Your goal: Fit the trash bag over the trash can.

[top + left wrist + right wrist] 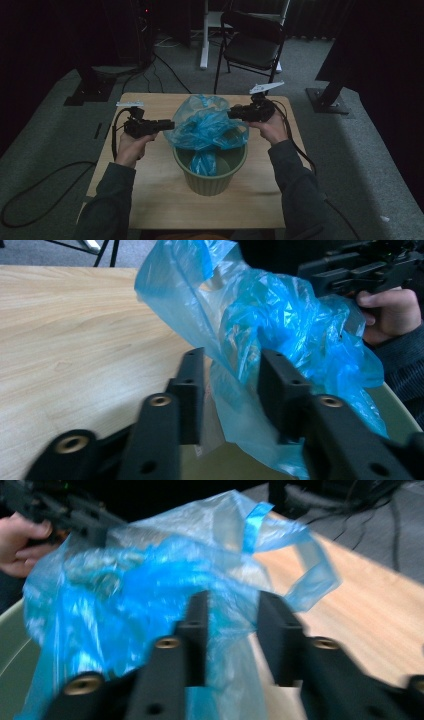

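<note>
A crumpled blue plastic bag (pixel 207 125) bulges out of a pale green ribbed bucket (pixel 210 182) at the middle of the wooden table. My left gripper (pixel 170 125) is at the bag's left side and my right gripper (pixel 231 114) is at its upper right. In the left gripper view the jaws (pixel 232 360) stand apart with a fold of the bag (pixel 280 315) between them. In the right gripper view the jaws (pixel 234 602) also stand apart around the bag's film (pixel 125 580), with a gap showing beside it.
The wooden table (pixel 150 200) has bare room on all sides of the bucket. A black folding chair (pixel 252 42) stands behind the far edge. Cables trail from both grippers over the table edges onto the grey floor.
</note>
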Demonstrator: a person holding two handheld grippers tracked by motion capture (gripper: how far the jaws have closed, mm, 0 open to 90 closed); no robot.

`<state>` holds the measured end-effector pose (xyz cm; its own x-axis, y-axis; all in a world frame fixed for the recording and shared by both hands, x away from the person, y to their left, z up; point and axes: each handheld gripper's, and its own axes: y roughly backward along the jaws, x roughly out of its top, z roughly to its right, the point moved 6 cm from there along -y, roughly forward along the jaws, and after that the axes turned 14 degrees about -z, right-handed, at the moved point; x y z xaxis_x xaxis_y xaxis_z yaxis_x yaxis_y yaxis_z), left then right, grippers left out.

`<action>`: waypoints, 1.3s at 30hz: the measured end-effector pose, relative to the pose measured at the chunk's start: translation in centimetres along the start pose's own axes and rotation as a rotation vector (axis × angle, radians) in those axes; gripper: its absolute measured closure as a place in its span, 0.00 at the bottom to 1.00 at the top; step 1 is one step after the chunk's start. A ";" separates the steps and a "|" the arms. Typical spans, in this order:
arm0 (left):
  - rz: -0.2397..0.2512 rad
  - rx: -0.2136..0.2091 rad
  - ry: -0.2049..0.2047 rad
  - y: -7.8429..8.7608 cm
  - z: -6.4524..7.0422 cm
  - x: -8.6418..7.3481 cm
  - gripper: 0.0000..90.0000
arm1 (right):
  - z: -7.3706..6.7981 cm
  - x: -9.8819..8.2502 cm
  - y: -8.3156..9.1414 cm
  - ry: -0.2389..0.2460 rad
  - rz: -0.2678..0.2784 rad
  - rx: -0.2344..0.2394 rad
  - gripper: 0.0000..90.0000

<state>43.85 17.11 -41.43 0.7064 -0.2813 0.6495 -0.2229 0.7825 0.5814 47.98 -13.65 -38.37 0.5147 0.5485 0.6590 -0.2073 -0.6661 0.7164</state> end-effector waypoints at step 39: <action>-0.106 -0.105 0.026 -1.0 2.4 -6.4 0.98 | -2.7 -8.8 2.6 -0.059 -0.052 0.060 1.00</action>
<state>37.96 16.80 -45.05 0.7401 -0.3519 0.5731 -0.0758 0.8031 0.5910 40.62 -18.84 -41.73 0.5715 0.5537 0.6056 -0.1299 -0.6677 0.7330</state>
